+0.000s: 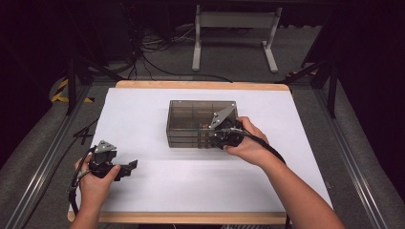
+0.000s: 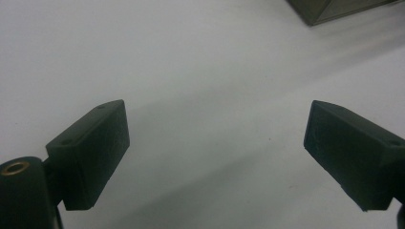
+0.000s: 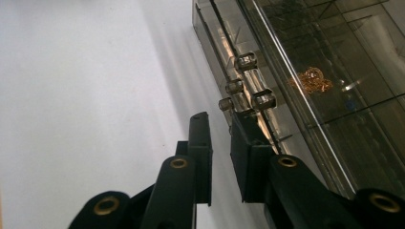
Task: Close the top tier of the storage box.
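The right hand-held gripper (image 3: 220,126), slightly parted and gripping nothing, sat at the drawer knobs (image 3: 246,62); drawers remained unopened. The left hand-held gripper (image 2: 215,143) was spread.

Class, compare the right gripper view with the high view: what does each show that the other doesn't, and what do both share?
Right gripper view alone: small clear knobs on the front of the smoky drawer box, and a gold trinket lying inside it.

High view alone: the left gripper, jaws apart over the white table, both forearms, and the floor with a white frame beyond.

Both: the box, the table, and the right gripper at the box's front, jaws slightly apart with nothing visibly pinched.
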